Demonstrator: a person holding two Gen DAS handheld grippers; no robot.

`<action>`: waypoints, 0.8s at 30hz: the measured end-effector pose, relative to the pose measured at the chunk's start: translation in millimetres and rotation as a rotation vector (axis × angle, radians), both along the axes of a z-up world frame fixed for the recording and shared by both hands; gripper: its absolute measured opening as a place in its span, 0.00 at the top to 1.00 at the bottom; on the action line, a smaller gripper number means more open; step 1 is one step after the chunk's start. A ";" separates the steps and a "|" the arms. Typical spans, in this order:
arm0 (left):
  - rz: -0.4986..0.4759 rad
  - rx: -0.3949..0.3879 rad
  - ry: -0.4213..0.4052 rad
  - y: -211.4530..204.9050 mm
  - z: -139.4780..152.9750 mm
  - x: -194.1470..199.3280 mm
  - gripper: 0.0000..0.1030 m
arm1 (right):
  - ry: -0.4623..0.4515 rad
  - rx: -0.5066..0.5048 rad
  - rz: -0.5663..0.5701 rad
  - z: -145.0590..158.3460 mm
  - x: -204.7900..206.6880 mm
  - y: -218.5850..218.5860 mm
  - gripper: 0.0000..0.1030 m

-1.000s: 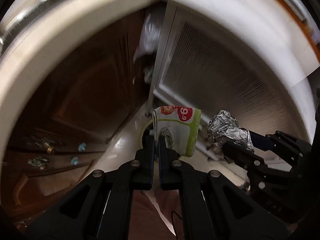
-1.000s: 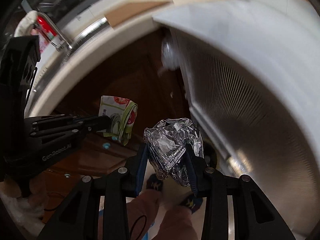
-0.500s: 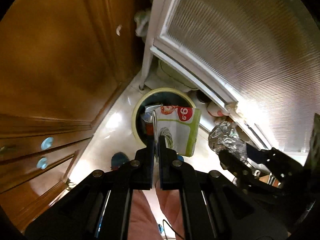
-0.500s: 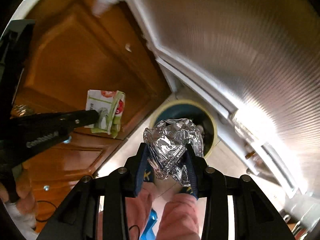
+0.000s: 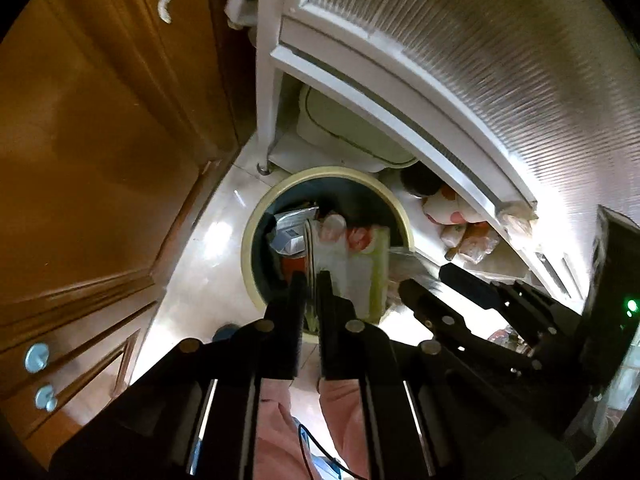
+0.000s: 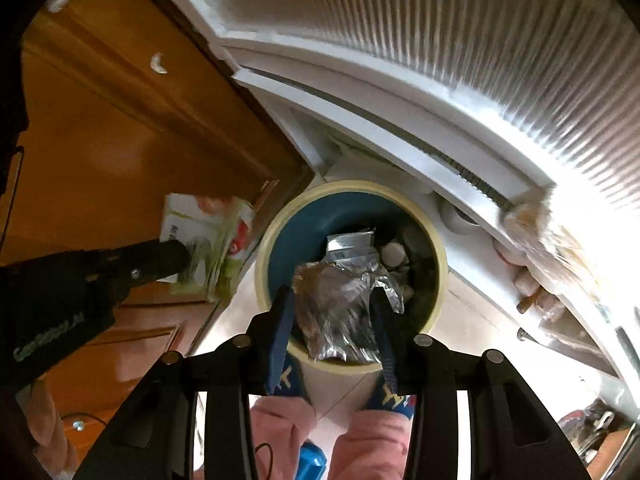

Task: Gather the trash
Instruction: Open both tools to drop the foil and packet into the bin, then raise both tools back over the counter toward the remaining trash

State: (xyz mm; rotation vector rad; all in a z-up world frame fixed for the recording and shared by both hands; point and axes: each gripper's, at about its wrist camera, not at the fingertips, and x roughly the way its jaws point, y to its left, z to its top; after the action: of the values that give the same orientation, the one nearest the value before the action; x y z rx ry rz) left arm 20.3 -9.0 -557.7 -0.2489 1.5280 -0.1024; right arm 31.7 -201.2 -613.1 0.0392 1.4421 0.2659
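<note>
a person stands over a round trash bin (image 6: 264,264) on a pale tiled floor, wedged between a brown wooden cabinet (image 5: 100,140) and a white door with ribbed glass (image 6: 460,40). pink trouser legs and blue slippers show below both tools, so the cameras look almost straight down

the right gripper (image 6: 332,312) pinches a crumpled ball of foil (image 6: 340,304) between its two fingers, pressed in on both sides. the foil hangs directly above the bin's open mouth, which seems to be the reason for the pose: letting go here should drop it inside. the bin has a cream rim and a dark blue inside, and it already holds a silver wrapper (image 6: 350,244) and a few small pale bits

the left gripper (image 5: 314,286) has its fingers pressed nearly together on the edge of a white and green paper package (image 5: 356,264) with red print. from its own camera the package hangs over the bin's opening; from the right camera it appears off to the cabinet side of the rim, so i cannot tell whether it is fully over the hole. gripping by the edge lets the flat package dangle downward, ready to fall

both pieces of trash are held in the air and neither is in the bin yet. the two tools sit close beside each other, so they could bump
</note>
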 end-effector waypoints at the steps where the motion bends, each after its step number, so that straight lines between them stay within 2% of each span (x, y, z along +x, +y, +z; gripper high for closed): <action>1: -0.003 -0.004 0.008 0.1 -4.2 1.6 0.84 | 0.005 0.000 -0.009 -5.1 1.6 -1.4 0.53; 2: -0.006 0.001 0.015 0.2 -8.9 2.9 0.76 | 0.007 0.004 -0.022 -9.5 2.7 -2.7 0.48; 4: -0.010 0.018 0.017 1.6 -13.5 3.6 0.29 | 0.004 0.007 -0.044 -15.4 2.9 -6.7 0.44; 5: -0.010 0.024 0.016 2.2 -15.1 3.4 0.23 | 0.004 0.010 -0.046 -16.6 2.0 -8.4 0.44; 11: -0.032 0.067 0.020 3.2 -20.1 -0.5 0.21 | 0.009 -0.017 -0.043 -17.7 -5.9 -8.9 0.43; 21: -0.023 0.093 0.004 1.0 -12.8 -2.3 0.21 | 0.015 -0.033 -0.108 -17.1 -2.4 -20.9 0.43; 24: -0.016 0.098 -0.007 3.4 -2.8 -2.7 0.21 | 0.013 -0.037 -0.107 -11.6 0.1 -21.0 0.35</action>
State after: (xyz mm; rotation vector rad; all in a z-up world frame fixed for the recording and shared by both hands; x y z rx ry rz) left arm 17.6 -5.7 -560.5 -0.1581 1.5237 -0.0406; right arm 31.8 -222.3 -624.7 0.0880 1.4529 0.1510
